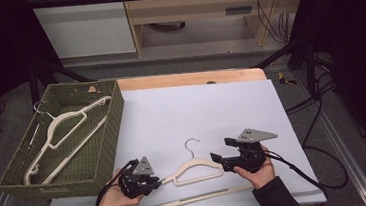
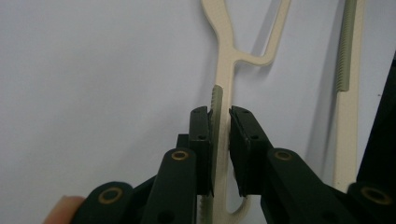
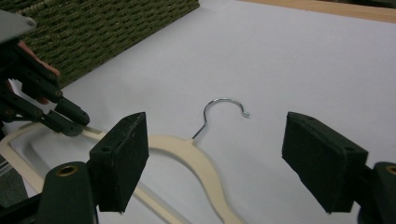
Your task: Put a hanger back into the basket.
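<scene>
Though right-side free, hanger (image 2: pixel 223 88) in left tongs (image 2: pixel 219 135)

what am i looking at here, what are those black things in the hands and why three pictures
A person sits at a table with a hand-held tool in each hand. Each tool has two black fingers that pinch things, and each carries its own small camera. So there are three pictures: one from above the table, and one looking along each tool's fingers.

On the white table top lies a cream hanger with a metal hook. To the left stands a green woven basket holding more hangers.

The left gripper is pinching one end of the cream hanger; its own camera shows the fingers clamped on the thin cream bar. The right gripper hovers at the hanger's other end with its fingers wide apart, holding nothing.
</scene>
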The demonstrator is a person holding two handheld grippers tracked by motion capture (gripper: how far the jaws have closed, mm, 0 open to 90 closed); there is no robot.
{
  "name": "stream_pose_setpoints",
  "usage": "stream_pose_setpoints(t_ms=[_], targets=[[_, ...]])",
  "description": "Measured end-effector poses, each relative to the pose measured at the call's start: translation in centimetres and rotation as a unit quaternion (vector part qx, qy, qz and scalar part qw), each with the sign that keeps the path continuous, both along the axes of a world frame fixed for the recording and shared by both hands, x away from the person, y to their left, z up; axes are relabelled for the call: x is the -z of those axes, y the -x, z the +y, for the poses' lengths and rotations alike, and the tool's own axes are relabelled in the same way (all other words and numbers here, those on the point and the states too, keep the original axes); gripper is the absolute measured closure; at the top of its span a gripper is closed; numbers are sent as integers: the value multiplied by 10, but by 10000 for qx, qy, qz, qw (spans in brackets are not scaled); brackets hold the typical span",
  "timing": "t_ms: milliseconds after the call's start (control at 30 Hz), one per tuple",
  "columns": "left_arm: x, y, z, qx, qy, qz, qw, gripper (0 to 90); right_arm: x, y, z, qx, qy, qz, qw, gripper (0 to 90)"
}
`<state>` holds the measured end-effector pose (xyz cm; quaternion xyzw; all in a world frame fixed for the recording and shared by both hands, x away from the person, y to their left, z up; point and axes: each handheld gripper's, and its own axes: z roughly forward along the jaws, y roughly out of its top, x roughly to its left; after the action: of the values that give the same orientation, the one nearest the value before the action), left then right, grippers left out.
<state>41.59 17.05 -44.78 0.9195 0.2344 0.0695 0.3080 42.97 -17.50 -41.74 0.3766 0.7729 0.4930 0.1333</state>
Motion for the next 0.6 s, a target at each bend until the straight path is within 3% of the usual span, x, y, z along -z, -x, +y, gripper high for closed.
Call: stream_pose_setpoints(t_ms=[200, 333, 600], targets=[[-13, 9, -2, -95, 53, -147, 9998, 793, 2, -8, 24, -111, 129, 108, 9998, 265], [-19, 16, -5, -85, 22, -306, 9995, 793, 6, -15, 36, -6, 185, 250, 9995, 289], [-25, 24, -6, -94, 87, -425, 9990, 794, 16, -33, 58, 132, 228, 601, 9978, 376]])
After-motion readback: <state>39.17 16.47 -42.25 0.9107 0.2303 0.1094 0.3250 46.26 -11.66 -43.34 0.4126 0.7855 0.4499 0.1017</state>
